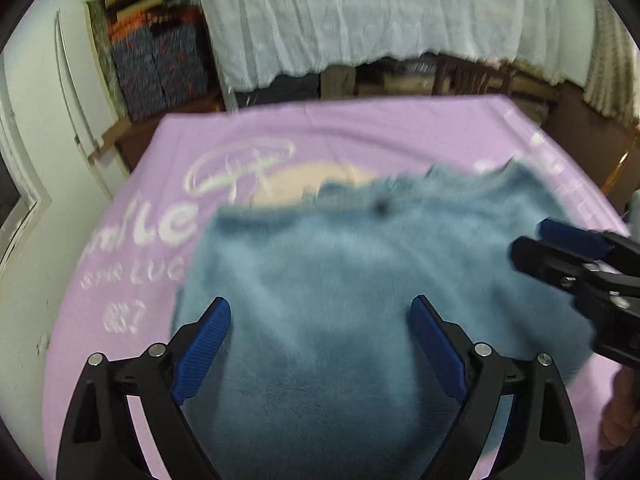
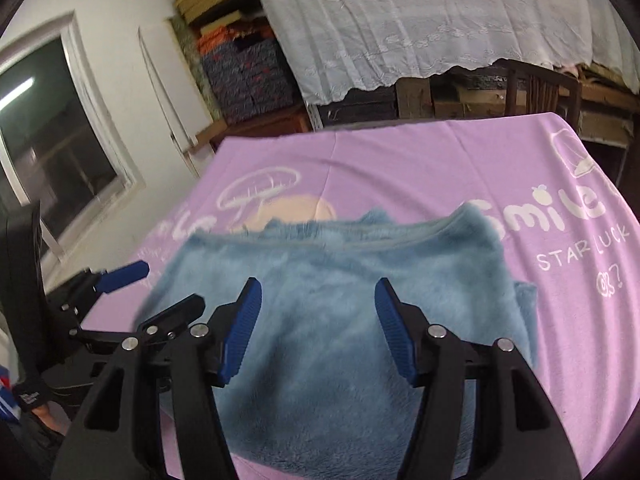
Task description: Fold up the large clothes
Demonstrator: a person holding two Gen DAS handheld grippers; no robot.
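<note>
A fluffy blue garment (image 1: pixel 340 280) lies folded on the purple printed cloth (image 1: pixel 280 128) that covers the table. It also shows in the right wrist view (image 2: pixel 340 280). My left gripper (image 1: pixel 320 320) is open and empty, hovering over the garment's near left part. My right gripper (image 2: pixel 318 304) is open and empty above the garment's middle. The right gripper shows at the right edge of the left wrist view (image 1: pixel 532 244). The left gripper shows at the left of the right wrist view (image 2: pixel 156 286). The left wrist view is blurred.
A white lace cloth (image 2: pixel 420 20) hangs over furniture behind the table. Stacked boxes (image 2: pixel 244 76) stand at the back left by a white wall and a window (image 2: pixel 48 140). A wooden chair (image 2: pixel 540 84) stands behind the table's far right.
</note>
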